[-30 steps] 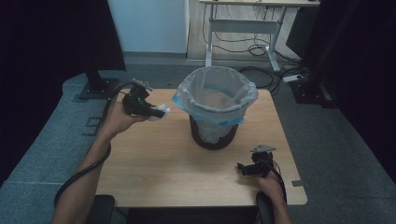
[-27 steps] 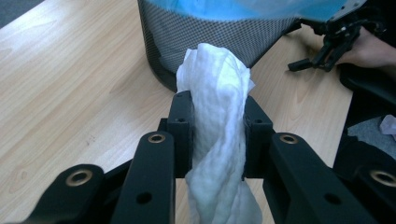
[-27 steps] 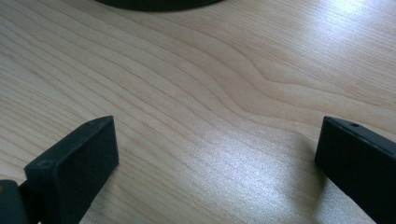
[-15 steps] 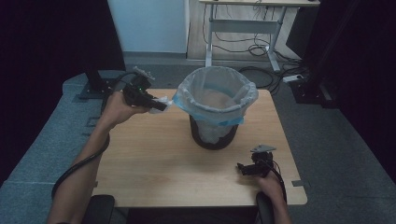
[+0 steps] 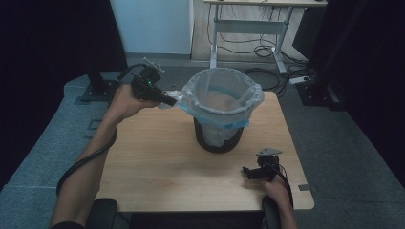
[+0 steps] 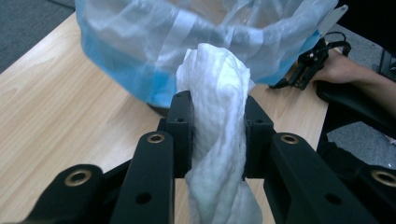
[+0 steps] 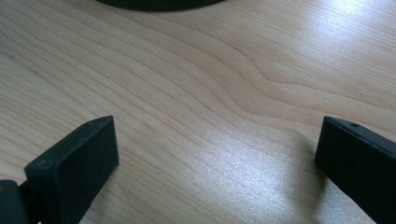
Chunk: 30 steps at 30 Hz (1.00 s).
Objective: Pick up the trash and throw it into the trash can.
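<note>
A black bin [image 5: 217, 138] lined with a clear and blue plastic bag [image 5: 220, 98] stands mid-table. My left gripper [image 5: 167, 101] is raised at the bag's left rim, shut on a crumpled white tissue [image 6: 217, 121] whose end sticks out past the jaws toward the bag [image 6: 187, 42]. My right gripper [image 5: 249, 172] rests low on the wooden table [image 5: 157, 157] at the front right, open, with bare wood [image 7: 215, 140] between its jaws. The bin's dark base [image 7: 159, 3] lies at the top edge of the right gripper view.
Grey floor surrounds the table. A metal desk frame [image 5: 248, 28] with cables stands behind it, and a black stand [image 5: 95, 86] sits at the back left. In the left gripper view the other hand and gripper [image 6: 313, 65] show beyond the bag.
My left gripper has carried the tissue to the right and a little up, from beside the bin to the bag's left rim. The right gripper has stayed put.
</note>
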### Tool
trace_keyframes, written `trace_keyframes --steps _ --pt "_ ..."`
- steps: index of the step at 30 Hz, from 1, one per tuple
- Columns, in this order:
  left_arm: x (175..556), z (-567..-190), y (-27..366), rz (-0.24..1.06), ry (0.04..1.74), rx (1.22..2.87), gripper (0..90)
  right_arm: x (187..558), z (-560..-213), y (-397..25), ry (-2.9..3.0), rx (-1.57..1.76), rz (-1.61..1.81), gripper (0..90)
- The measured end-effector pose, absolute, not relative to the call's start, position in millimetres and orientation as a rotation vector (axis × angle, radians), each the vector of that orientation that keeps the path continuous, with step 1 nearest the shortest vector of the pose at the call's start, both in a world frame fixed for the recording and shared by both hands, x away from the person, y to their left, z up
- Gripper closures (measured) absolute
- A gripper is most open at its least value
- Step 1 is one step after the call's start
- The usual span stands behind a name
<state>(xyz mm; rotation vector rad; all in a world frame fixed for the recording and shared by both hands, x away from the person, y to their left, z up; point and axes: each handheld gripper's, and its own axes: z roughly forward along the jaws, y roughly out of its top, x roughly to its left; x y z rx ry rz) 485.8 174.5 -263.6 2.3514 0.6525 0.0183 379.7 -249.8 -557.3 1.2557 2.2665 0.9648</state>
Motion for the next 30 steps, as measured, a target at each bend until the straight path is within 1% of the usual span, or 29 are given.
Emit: trace_keyframes --steps 12,19,30 --pt "492 -251 147 0.028 0.613 2.347 70.7 379 -557 -249 2.271 1.251 0.967 0.0" --pt "499 -245 122 0.04 0.59 2.354 70.7 379 -557 -249 2.273 1.249 0.968 0.0" --pt "510 -245 95 0.046 0.574 2.363 70.7 379 -557 -249 2.277 1.242 0.969 0.0"
